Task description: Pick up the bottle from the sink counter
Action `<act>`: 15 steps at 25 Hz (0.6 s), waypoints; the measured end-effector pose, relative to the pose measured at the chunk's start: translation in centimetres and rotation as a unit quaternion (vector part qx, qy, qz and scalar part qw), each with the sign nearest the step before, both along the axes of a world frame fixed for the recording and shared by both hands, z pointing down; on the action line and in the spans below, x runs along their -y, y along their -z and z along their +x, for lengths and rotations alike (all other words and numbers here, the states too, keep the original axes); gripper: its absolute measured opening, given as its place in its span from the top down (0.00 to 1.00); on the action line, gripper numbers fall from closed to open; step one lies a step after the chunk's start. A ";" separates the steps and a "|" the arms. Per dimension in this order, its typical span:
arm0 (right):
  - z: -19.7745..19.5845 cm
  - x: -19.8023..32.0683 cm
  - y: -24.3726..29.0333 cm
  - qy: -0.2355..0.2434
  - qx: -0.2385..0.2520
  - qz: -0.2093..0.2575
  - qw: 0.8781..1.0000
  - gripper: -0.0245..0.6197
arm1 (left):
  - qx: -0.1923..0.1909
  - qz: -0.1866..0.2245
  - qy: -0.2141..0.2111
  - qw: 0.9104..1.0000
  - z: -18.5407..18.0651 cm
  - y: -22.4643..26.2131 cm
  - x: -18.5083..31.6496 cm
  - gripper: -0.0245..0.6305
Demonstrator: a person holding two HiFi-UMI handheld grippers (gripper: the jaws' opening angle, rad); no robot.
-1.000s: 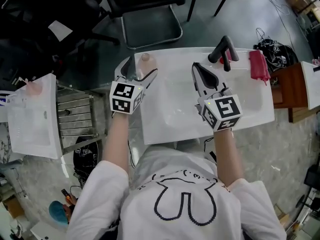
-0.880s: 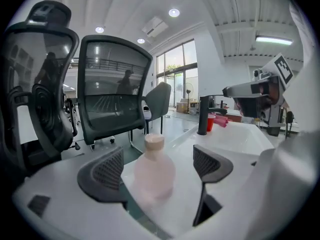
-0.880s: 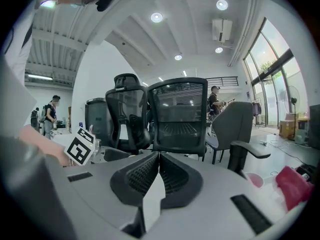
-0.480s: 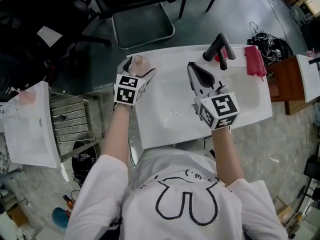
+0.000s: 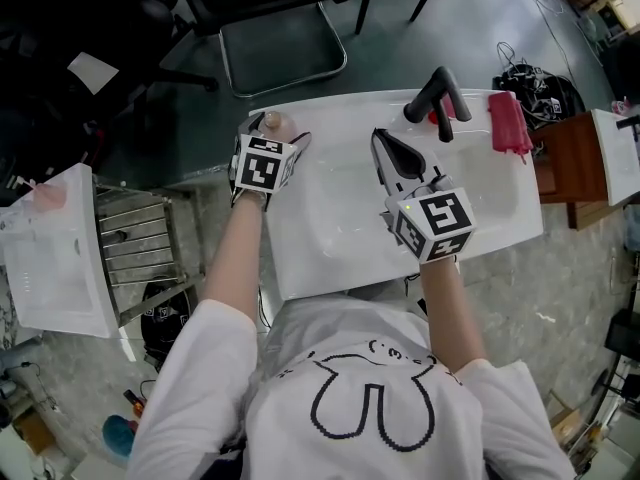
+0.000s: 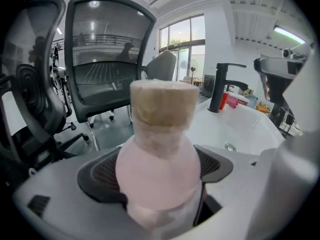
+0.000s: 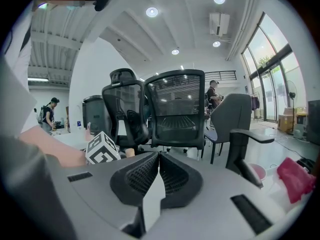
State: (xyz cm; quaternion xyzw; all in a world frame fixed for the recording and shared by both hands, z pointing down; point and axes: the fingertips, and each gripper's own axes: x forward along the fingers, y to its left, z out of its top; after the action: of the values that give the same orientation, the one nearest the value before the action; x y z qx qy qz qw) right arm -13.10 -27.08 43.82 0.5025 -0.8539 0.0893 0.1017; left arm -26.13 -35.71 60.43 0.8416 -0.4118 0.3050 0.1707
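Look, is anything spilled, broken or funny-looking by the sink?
Nothing stands out. The pink bottle stands upright between the left hand-held gripper's jaws on the white sink's corner, with no spill in sight. The red cloth lies by the black faucet.

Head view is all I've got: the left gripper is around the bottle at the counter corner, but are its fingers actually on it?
Observer: Yes. In the left gripper view, the left gripper's fingers sit against both sides of the pink bottle.
Operator: Is the bottle upright in there?
Observer: Upright, with a tan cap on top.
Operator: And the right gripper, anything in it?
Observer: No. In its own view, the right gripper has its fingers closed together with nothing between them.
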 end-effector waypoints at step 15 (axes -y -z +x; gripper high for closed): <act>-0.4 -0.7 -0.3 0.005 0.010 -0.005 1.000 0.91 | 0.006 0.005 -0.001 1.000 0.0 0.1 -0.4 0.35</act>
State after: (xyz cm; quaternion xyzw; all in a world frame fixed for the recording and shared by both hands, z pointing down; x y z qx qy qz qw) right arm -13.50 -26.33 44.11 0.4971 -0.8568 0.0982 0.0959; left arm -26.18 -35.34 60.34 0.8412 -0.4130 0.3082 0.1639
